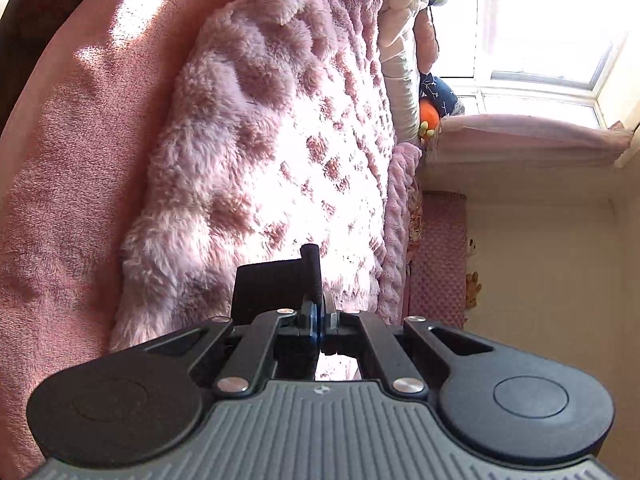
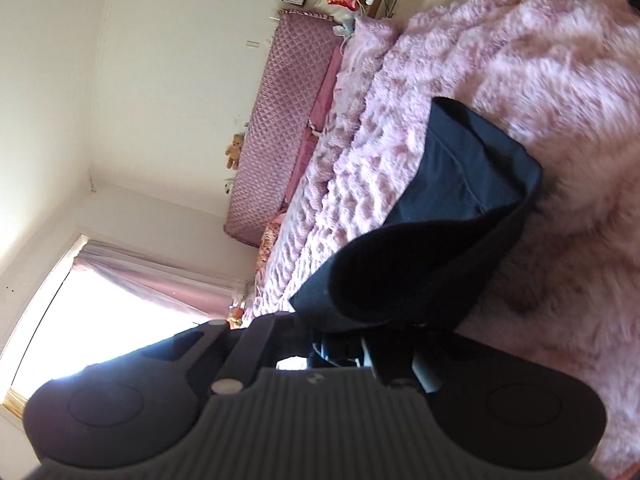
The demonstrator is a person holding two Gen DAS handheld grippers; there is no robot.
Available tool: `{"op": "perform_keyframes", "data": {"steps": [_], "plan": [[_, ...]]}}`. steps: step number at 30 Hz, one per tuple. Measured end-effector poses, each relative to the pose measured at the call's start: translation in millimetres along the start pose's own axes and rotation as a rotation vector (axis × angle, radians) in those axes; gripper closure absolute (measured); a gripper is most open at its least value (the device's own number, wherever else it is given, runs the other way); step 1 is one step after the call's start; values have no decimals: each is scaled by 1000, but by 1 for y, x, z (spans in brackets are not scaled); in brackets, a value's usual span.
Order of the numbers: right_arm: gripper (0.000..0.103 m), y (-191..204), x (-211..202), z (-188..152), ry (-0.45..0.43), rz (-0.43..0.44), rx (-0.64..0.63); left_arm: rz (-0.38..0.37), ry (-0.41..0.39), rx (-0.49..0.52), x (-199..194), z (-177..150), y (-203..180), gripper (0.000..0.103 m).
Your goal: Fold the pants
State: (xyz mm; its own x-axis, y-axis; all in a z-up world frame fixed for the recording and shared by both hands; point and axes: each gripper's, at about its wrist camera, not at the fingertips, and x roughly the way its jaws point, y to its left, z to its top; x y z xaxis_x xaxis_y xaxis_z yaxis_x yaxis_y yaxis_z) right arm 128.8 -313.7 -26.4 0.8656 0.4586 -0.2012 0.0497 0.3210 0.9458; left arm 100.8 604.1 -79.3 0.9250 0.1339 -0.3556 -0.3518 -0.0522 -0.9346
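Fold step: right gripper [image 2: 340, 344] clamped on dark pants [image 2: 452, 208] above pink blanket [image 2: 540, 80]; left gripper [image 1: 318, 280] shut, probably pinching fabric. Next: lay over evenly.

Fluffy pink blanket [image 1: 260, 128], sunlit window [image 1: 540, 32]

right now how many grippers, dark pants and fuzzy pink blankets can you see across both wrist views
grippers: 2, the left gripper with its jaws shut and the right gripper shut on the cloth
dark pants: 1
fuzzy pink blankets: 1, seen in both views
total: 4
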Motion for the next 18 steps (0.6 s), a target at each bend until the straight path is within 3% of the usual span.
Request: {"op": "perform_keyframes", "data": {"steps": [9, 14, 18], "plan": [[103, 2, 81, 69, -45, -12, -33, 60, -12, 59, 86, -35, -52, 103], [103, -4, 146, 106, -50, -72, -64, 140, -30, 111, 154, -62, -69, 103], [103, -15, 186, 130, -54, -155, -86, 179, -33, 94, 198, -76, -63, 103]]}}
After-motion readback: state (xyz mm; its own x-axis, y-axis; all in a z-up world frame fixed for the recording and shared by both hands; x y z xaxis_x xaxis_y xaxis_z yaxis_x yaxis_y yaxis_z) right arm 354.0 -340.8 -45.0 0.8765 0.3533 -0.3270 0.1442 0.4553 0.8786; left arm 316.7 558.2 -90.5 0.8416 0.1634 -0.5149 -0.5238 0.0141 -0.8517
